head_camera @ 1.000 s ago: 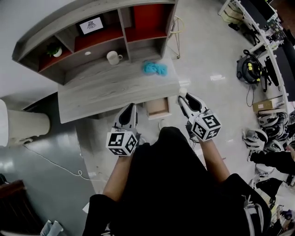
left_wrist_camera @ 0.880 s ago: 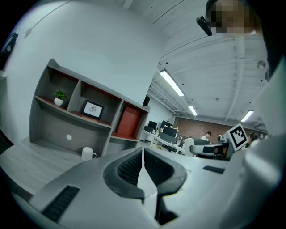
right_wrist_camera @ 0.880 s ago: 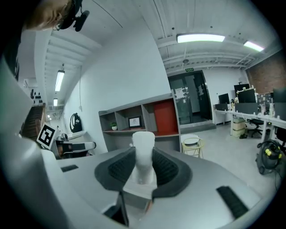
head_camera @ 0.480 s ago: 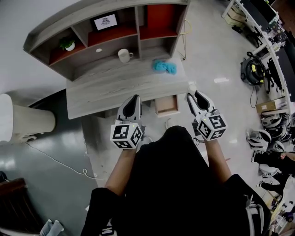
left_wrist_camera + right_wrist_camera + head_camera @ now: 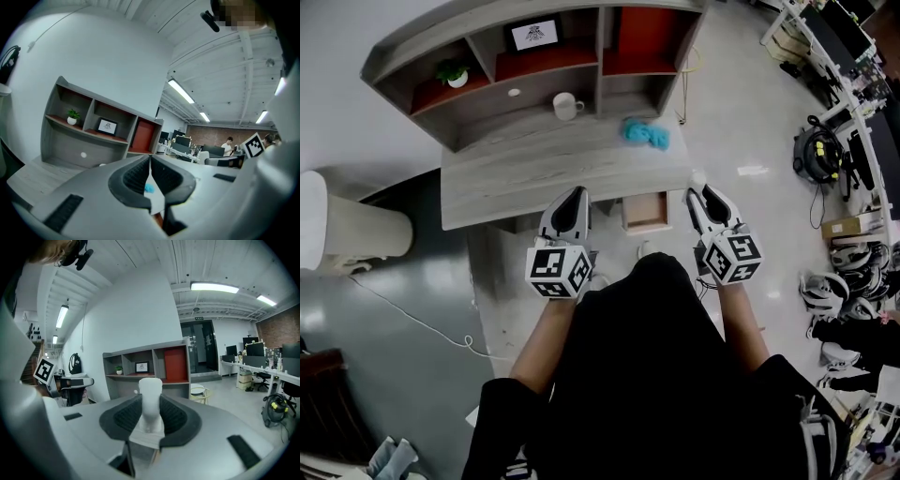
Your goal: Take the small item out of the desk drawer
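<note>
From the head view: standing at the front edge of the desk (image 5: 534,173), with its drawer (image 5: 645,212) pulled out below that edge, toward the right corner. Left gripper (image 5: 569,208) and right gripper (image 5: 710,204) held level on either side of the drawer, noses toward the desk. Small item (image 5: 697,178) showing as a white tip at the right gripper's nose, outside the drawer and off its right side. Judged as already taken out, hence the drawer left open and unattended. Farther back on the desktop, a mug (image 5: 566,105) and a blue cloth (image 5: 645,134), well apart from both grippers and no part of the job.

From the left gripper view: jaws brought fully together, nothing between them, only a thin slit with a speck of the blue cloth far beyond. Probably kept shut and idle because not needed for the lift, parked to the left so as not to crowd the drawer.

From the right gripper view: jaws partly apart and pressed on the small item, gripped low on its body and standing upright, rounded top poking above the pads. Held low most likely for a steady carry without tipping.
</note>
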Tool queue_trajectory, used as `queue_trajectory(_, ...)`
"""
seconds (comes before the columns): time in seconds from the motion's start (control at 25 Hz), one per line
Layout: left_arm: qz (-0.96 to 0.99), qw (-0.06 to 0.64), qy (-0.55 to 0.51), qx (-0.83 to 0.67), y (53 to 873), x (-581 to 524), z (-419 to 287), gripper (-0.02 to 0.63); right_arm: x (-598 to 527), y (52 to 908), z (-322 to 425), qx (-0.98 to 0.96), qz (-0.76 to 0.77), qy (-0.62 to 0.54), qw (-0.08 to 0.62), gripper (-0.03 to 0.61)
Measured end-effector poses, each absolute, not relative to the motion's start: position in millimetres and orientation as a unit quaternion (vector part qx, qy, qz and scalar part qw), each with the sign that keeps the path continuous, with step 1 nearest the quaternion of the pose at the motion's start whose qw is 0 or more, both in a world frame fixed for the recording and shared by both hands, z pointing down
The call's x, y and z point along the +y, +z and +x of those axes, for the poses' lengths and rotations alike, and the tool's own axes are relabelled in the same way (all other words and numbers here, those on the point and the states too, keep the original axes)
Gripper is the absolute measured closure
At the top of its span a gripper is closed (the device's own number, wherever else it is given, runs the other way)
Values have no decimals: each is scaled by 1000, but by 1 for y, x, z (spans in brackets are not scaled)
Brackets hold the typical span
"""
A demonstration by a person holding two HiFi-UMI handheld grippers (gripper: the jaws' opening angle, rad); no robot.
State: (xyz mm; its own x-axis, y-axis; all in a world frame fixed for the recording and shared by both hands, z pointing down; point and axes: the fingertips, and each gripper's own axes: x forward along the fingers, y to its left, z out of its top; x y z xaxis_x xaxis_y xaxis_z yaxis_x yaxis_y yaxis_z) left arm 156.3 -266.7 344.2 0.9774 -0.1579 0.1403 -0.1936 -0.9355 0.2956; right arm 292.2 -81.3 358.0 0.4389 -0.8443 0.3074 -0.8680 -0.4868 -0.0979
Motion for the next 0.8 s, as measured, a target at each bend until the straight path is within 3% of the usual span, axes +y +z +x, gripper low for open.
queue_trajectory(0.2, 979, 165, 57, -104, 349, -268, 146, 594, -84, 356, 283, -513, 844, 144, 69, 462)
queue_trajectory(0.8, 978, 171, 75, -94, 369, -265, 141, 594, -83, 370, 275, -513, 842, 157, 54, 463)
